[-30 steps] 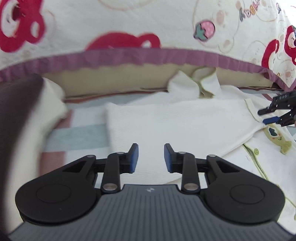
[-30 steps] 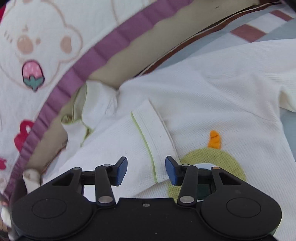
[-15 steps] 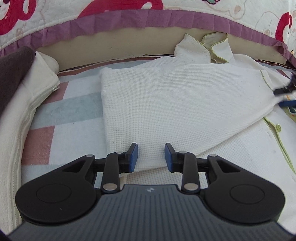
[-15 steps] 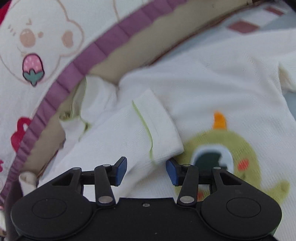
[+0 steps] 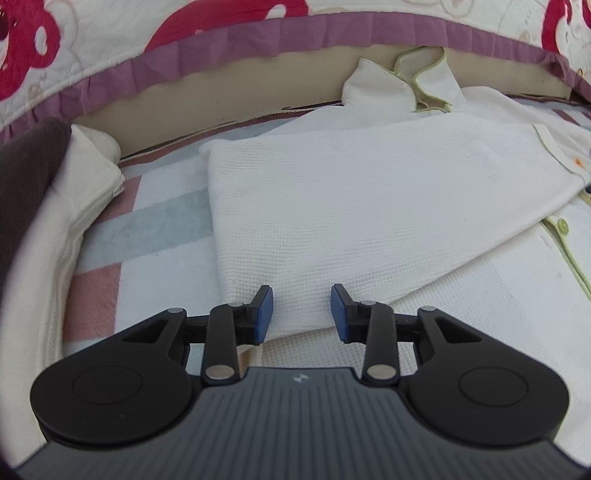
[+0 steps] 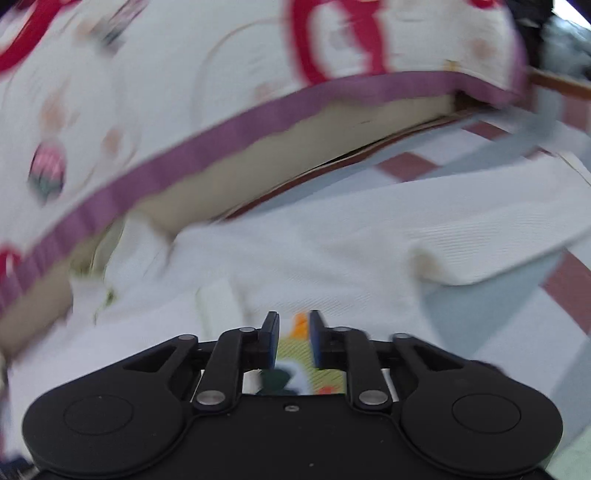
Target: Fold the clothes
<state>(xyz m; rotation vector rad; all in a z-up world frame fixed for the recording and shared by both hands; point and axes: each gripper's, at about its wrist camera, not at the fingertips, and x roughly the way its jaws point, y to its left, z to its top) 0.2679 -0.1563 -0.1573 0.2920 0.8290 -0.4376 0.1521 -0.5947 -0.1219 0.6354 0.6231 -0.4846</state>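
The cream shirt [image 5: 369, 206] lies on the bed's checked blanket [image 5: 155, 229], with one side already folded over the front, and the lower edge of this folded panel is directly before my left tongs [image 5: 302, 314]. These tongs are spread and opening a little more; the cloth edge is between the blue pads [image 5: 263, 314], but I judge that they do not press it. The fold's long axis goes from my left tongs up and to the right, toward the collar [image 5: 417, 85] at the quilt's purple border [image 5: 295, 33]. I think my left hand is nearer to this edge. My right tongs [image 6: 294, 341] are closing, with only a narrow gap, above the green and orange patch [image 6: 301, 343], and I see no cloth pinched in them. The right view is much blurred, so the right sleeve [image 6: 480, 258] is not clear, and the shirt's hem is cut off in both views.
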